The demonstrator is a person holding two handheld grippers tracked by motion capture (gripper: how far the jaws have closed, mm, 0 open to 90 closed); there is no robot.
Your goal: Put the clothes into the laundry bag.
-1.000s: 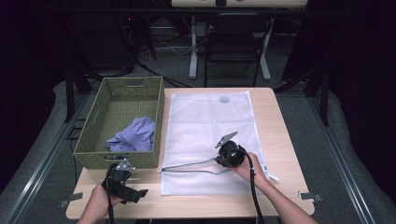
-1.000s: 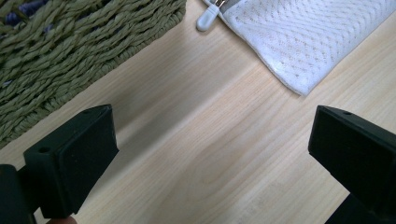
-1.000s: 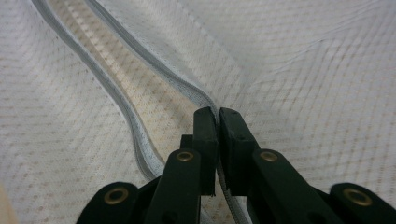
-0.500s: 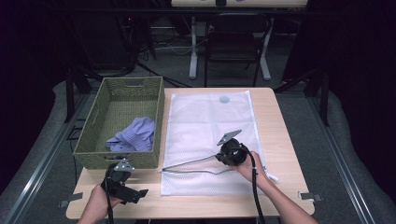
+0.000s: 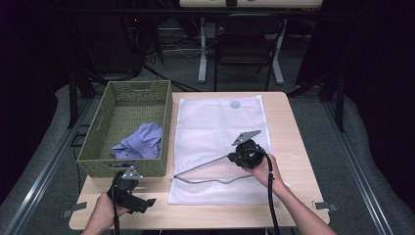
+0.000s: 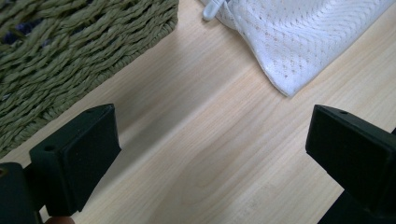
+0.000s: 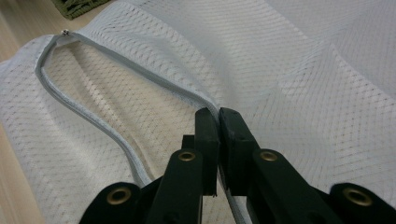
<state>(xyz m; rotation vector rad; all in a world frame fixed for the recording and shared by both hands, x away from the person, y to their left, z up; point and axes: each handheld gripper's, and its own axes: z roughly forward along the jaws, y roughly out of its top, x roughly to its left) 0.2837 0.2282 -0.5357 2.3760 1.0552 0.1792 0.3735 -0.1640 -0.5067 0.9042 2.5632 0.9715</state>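
from above, the white mesh bag (image 5: 220, 147) lies flat mid-table, right of the basket (image 5: 128, 128) holding the purple cloth (image 5: 139, 143). my right gripper (image 5: 235, 157) lifts the zipper edge (image 5: 205, 172) to gape the mouth. left gripper view: my left gripper (image 6: 210, 154) waits wide apart over bare table (image 6: 196, 154). right gripper view: jaws clenched on that zipper edge (image 7: 140, 77).

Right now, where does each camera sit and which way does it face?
High view: above the person's side, facing forward and down on the table; both forearms, left tool, right tool.
Left gripper view: on the left tool, jaws apart, facing bare wood, the green basket and a bag corner.
Right gripper view: on the right tool, pinching the zipper edge of the white mesh bag.
All three share the mesh bag.
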